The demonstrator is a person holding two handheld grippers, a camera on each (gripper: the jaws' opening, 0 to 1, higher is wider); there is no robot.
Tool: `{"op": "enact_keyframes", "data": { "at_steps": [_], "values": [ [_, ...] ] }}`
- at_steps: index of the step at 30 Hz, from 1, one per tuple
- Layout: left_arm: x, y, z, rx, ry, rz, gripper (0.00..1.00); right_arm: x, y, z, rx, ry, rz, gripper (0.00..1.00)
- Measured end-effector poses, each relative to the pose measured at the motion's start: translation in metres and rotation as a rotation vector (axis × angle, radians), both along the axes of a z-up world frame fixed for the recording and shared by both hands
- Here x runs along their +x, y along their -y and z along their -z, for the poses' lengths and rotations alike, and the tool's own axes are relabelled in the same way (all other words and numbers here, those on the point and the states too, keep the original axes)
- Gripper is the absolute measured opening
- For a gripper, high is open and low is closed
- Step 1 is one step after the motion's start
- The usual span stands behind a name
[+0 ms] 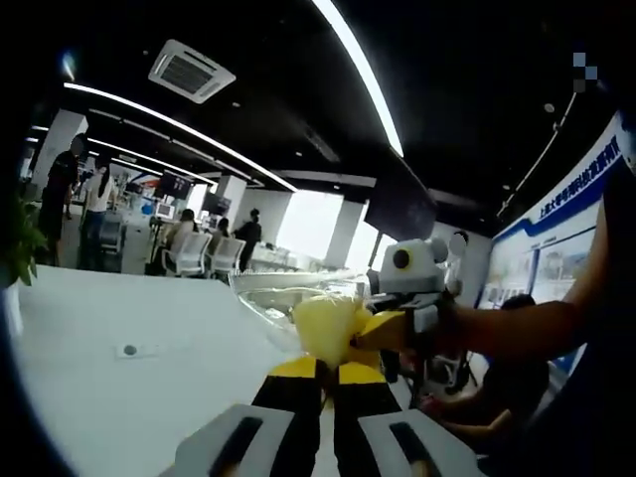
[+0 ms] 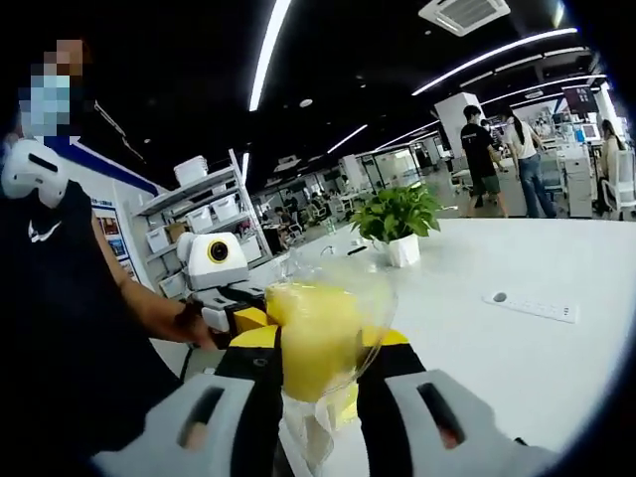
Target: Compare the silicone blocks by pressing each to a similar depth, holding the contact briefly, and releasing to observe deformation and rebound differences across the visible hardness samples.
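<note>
Lower centre of the left gripper view: left gripper (image 1: 326, 366) jaws nearly closed, yellow tips meeting at a yellow block (image 1: 328, 326) in a clear bag (image 1: 268, 290); right gripper (image 1: 402, 333) touches it from the right. Right gripper view: right gripper (image 2: 318, 363) clamps the same block (image 2: 310, 343) at lower centre, left gripper (image 2: 238, 316) alongside. Bag wrinkles blur block edges, contact depth unreadable. White table (image 2: 517, 348) behind.

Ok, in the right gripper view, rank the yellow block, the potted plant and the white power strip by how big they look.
1. Yellow block, largest, though it sits right at the camera, which inflates it.
2. Potted plant.
3. White power strip, a thin sliver on the table.
</note>
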State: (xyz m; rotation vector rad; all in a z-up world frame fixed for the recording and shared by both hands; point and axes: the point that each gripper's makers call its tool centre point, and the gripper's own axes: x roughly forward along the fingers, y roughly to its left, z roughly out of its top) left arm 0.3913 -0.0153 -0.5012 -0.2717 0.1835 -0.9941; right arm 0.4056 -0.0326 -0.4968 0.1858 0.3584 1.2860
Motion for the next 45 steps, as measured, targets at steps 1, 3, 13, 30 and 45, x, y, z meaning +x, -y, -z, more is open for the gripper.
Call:
{"op": "enact_keyframes", "data": {
  "at_steps": [1,3,13,30,45],
  "values": [
    [0.0,0.0,0.0,0.0,0.001,0.0,0.0,0.0,0.0,0.0,-0.006,0.009,-0.001,0.21],
    [0.001,0.0,0.0,0.0,-0.002,-0.004,0.0,-0.001,0.001,0.0,-0.02,0.048,-0.007,0.17],
    [0.001,-0.002,0.004,0.018,-0.002,-0.008,0.05,-0.007,-0.001,0.0,-0.069,0.088,0.024,0.05],
    [-0.012,-0.005,-0.003,0.038,0.019,0.034,0.08,-0.022,-0.003,-0.005,-0.066,0.071,0.01,0.0],
    [-0.018,-0.002,-0.013,0.035,0.049,0.049,0.1,-0.031,-0.003,-0.018,-0.082,0.102,-0.022,0.0]
  ]
}}
